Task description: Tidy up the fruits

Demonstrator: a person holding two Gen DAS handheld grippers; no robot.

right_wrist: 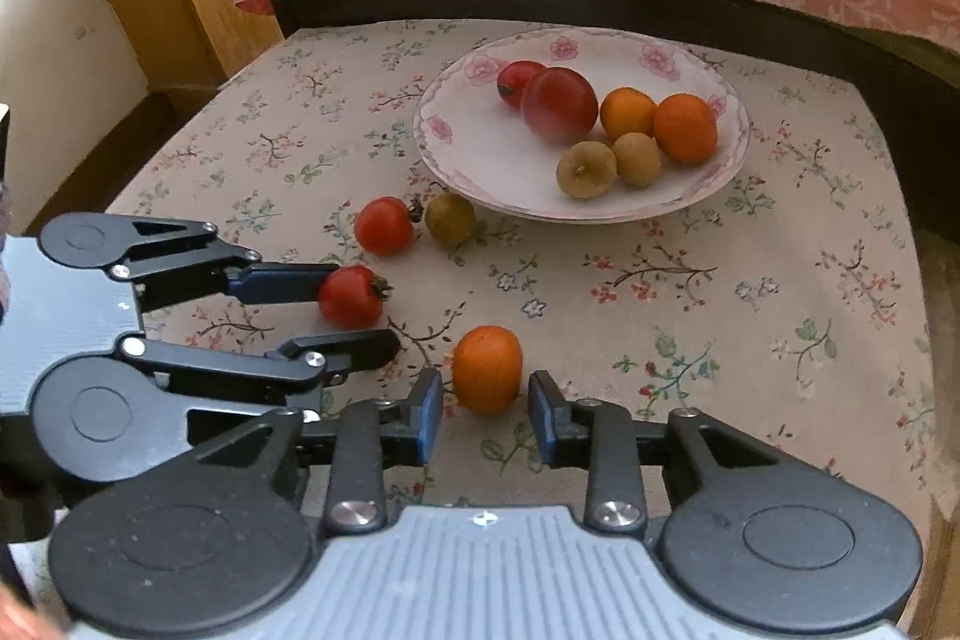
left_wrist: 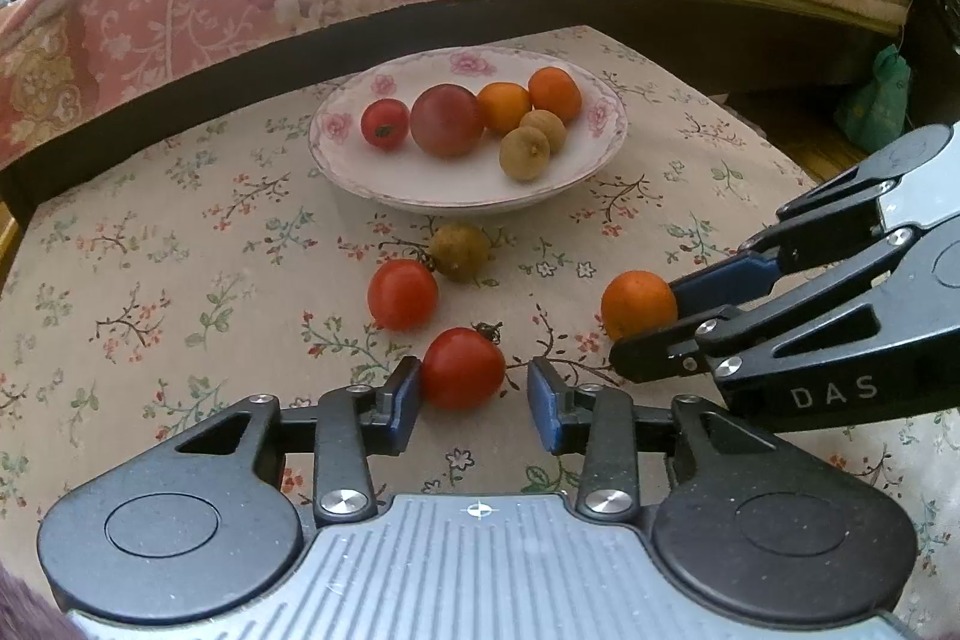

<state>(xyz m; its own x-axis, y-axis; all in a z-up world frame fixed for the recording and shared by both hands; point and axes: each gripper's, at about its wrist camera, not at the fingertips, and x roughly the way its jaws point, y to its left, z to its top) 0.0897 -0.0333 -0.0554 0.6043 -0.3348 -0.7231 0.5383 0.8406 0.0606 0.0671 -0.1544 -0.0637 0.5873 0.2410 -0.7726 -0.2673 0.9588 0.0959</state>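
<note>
Floral cloth (left_wrist: 180,280); glossy round tomato (left_wrist: 462,369) between blue pads (left_wrist: 401,394).

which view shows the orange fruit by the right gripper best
The right wrist view: the orange fruit sits centred between the open jaws of the right gripper, fully visible. In the left wrist view the same fruit is off to the side, partly covered by the right gripper's fingers.
</note>
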